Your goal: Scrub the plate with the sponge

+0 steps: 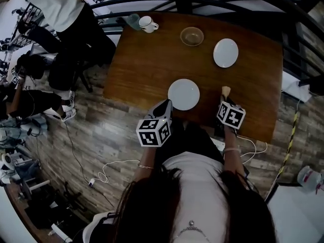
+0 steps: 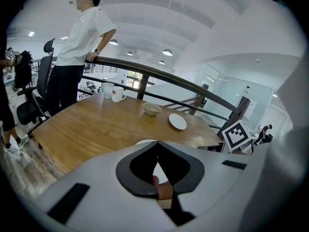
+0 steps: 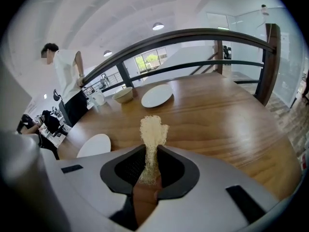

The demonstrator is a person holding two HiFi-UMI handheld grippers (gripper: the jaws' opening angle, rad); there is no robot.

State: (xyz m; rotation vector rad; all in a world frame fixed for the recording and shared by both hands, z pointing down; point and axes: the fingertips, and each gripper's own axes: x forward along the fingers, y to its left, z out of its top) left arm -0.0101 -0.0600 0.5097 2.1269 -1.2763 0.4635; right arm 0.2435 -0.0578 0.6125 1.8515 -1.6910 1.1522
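The nearer white plate [image 1: 184, 94] lies at the wooden table's [image 1: 147, 59] front edge, between my two grippers. My right gripper [image 1: 226, 99] is to the right of it, shut on a pale fibrous sponge [image 3: 153, 132] that sticks up from the jaws [image 1: 226, 90]. In the right gripper view the plate [image 3: 94, 145] is low on the left. My left gripper [image 1: 166, 107] hovers at the plate's front left rim, shut with nothing in it. In the left gripper view its closed jaws [image 2: 157, 146] hide most of the plate [image 2: 145, 142].
A second white plate [image 1: 226, 52] and a bowl [image 1: 192, 36] sit at the table's far side, with a white mug [image 1: 147, 24] at the far left corner. A person [image 1: 66, 14] stands by the dark railing [image 2: 145, 71] beyond the table. Cables lie on the floor [image 1: 106, 173].
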